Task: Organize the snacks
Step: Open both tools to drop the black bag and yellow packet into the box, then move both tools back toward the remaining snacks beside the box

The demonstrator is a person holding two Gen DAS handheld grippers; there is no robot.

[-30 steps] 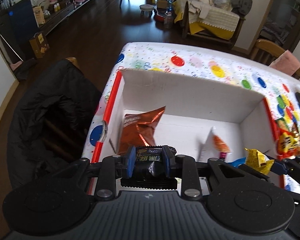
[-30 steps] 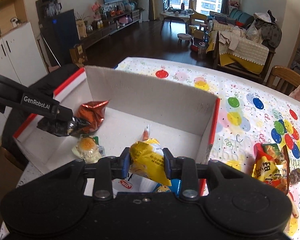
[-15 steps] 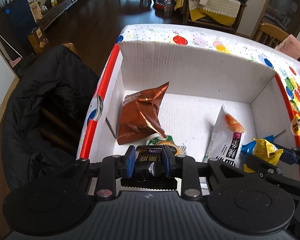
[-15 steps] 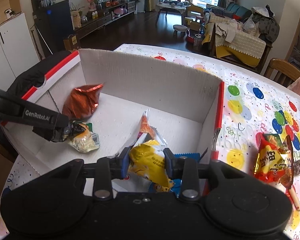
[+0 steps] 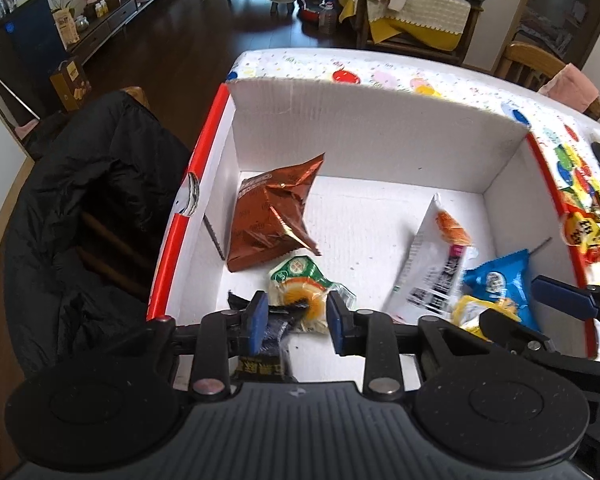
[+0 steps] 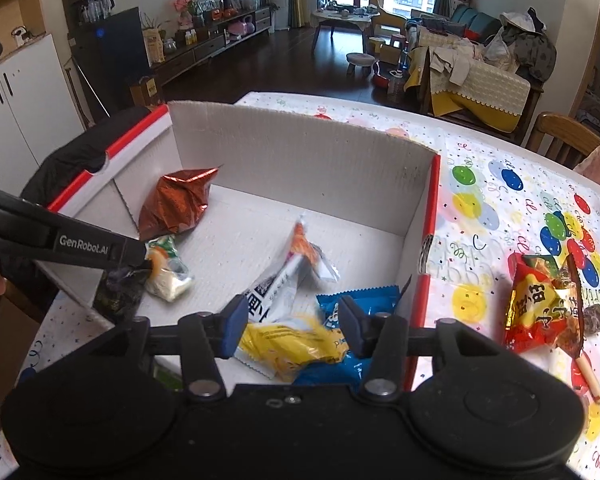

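Box (image 6: 300, 160): six snack packets (image 6: 176, 200).

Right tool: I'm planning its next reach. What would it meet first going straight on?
Most likely the yellow snack packet lying between the open right tool fingers, with the blue packet just beyond; depth is uncertain.

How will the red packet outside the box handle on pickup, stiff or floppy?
Probably floppy: the red packet lies crumpled on the tablecloth, its film creased and folded. The glossy wrapper may slip between pads, so a pinch on a sealed edge seems safer. A small brown piece and a stick lie against it and could get dragged along.
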